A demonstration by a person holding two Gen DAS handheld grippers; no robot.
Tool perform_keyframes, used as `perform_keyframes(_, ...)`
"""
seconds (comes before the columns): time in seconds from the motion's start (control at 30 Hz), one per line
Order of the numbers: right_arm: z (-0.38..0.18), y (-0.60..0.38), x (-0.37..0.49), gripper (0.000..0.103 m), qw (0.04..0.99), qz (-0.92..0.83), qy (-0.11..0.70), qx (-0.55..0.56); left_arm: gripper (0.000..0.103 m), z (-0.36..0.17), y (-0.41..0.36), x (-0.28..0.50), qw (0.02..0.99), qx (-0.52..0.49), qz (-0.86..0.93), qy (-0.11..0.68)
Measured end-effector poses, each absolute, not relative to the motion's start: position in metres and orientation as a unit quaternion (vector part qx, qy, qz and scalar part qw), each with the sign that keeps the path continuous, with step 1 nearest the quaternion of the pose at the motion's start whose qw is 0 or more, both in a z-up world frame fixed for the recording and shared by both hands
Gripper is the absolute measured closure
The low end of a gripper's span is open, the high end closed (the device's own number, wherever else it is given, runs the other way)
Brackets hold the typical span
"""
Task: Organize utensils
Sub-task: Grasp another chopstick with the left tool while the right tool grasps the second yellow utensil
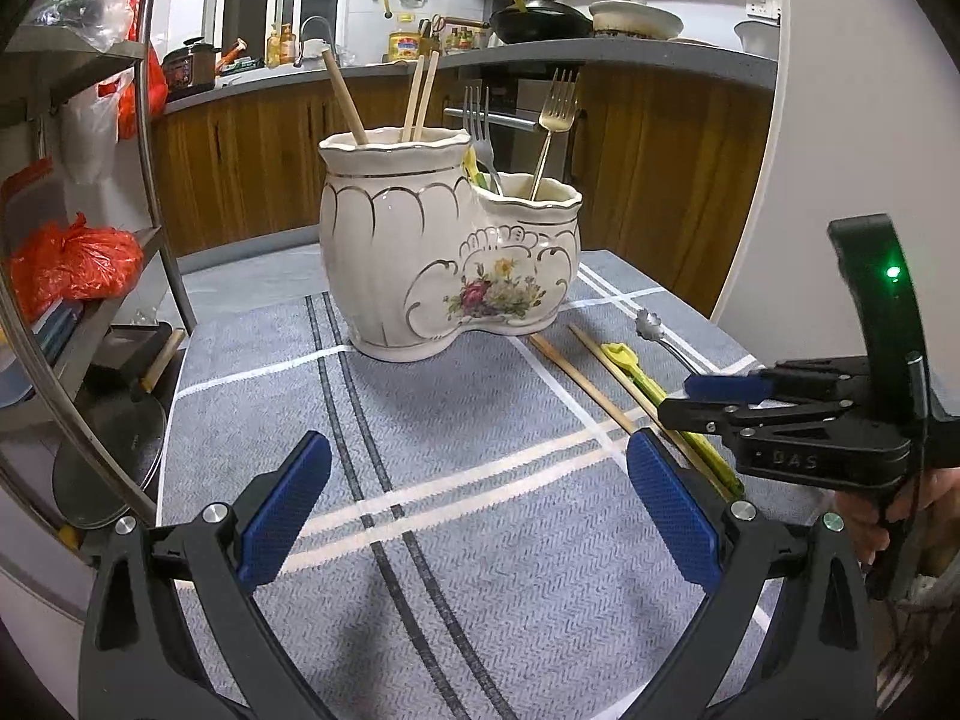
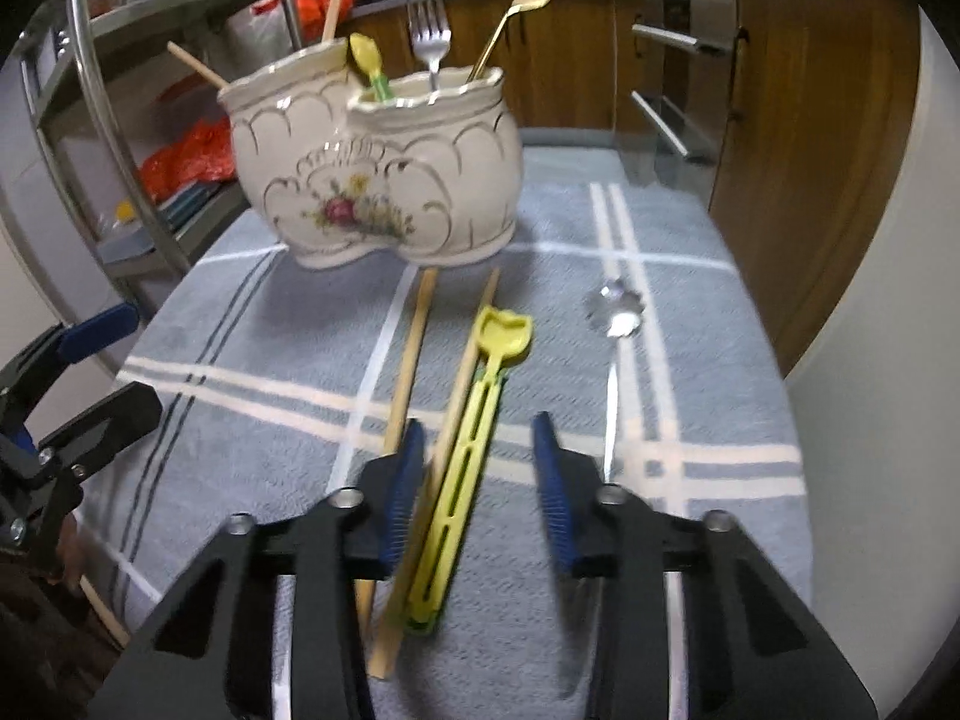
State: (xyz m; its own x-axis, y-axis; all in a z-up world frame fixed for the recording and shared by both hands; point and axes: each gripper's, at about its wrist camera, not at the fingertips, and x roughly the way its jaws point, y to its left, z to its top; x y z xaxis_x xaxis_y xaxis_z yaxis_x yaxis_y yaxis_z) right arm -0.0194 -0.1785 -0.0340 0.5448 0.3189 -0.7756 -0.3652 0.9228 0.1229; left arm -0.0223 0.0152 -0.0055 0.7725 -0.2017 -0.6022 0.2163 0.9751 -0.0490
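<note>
A white ceramic two-part holder (image 1: 444, 252) (image 2: 384, 180) stands on the blue checked cloth. It holds wooden chopsticks (image 1: 420, 96), a silver fork (image 1: 480, 126), a gold fork (image 1: 555, 120) and a yellow utensil (image 2: 369, 63). On the cloth lie two loose wooden chopsticks (image 2: 411, 360), a yellow plastic utensil (image 2: 474, 426) and a silver flower-headed spoon (image 2: 615, 324). My right gripper (image 2: 480, 486) is open, low over the yellow utensil and one chopstick, its fingers astride them. It also shows in the left wrist view (image 1: 708, 402). My left gripper (image 1: 480, 504) is open and empty over the cloth.
A metal shelf rack (image 1: 120, 276) with red bags (image 1: 72, 264) stands left of the table. Wooden cabinets (image 1: 660, 168) and a counter with pans run behind. The table's right edge (image 2: 798, 420) lies near the spoon.
</note>
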Motion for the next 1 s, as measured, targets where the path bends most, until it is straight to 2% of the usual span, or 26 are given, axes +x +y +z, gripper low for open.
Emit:
perform_keyframes(0.13,-0.032,-0.179,-0.019,0.089,0.877,0.196,0.437,-0.025,0.006,-0.006,0.016,-0.023,0.941,0.01,-0.113,0.319)
perform_keyframes(0.2,-0.03,-0.181,-0.018,0.092,0.878,0.189,0.439,-0.029,0.006,-0.006,0.015,-0.023,0.941,0.009,-0.115,0.319)
perform_keyframes(0.47,-0.03,-0.184,-0.006,0.092,0.878,0.17,0.446,-0.041,0.006,-0.006,0.012,-0.025,0.94,0.013,-0.121,0.319)
perform_keyframes(0.67,-0.034,-0.178,0.008,0.083,0.875,0.167,0.451,-0.046,0.006,-0.006,0.008,-0.023,0.939,0.015,-0.123,0.322)
perform_keyframes(0.7,-0.034,-0.177,0.009,0.084,0.877,0.167,0.449,-0.049,0.006,-0.006,0.006,-0.022,0.938,0.016,-0.123,0.323)
perform_keyframes(0.8,-0.033,-0.18,0.01,0.092,0.876,0.169,0.45,-0.041,0.006,-0.005,-0.002,-0.018,0.936,0.018,-0.122,0.33)
perform_keyframes(1.0,-0.024,-0.198,-0.003,0.092,0.888,0.174,0.426,-0.018,0.006,-0.008,-0.031,-0.004,0.927,0.023,-0.117,0.355)
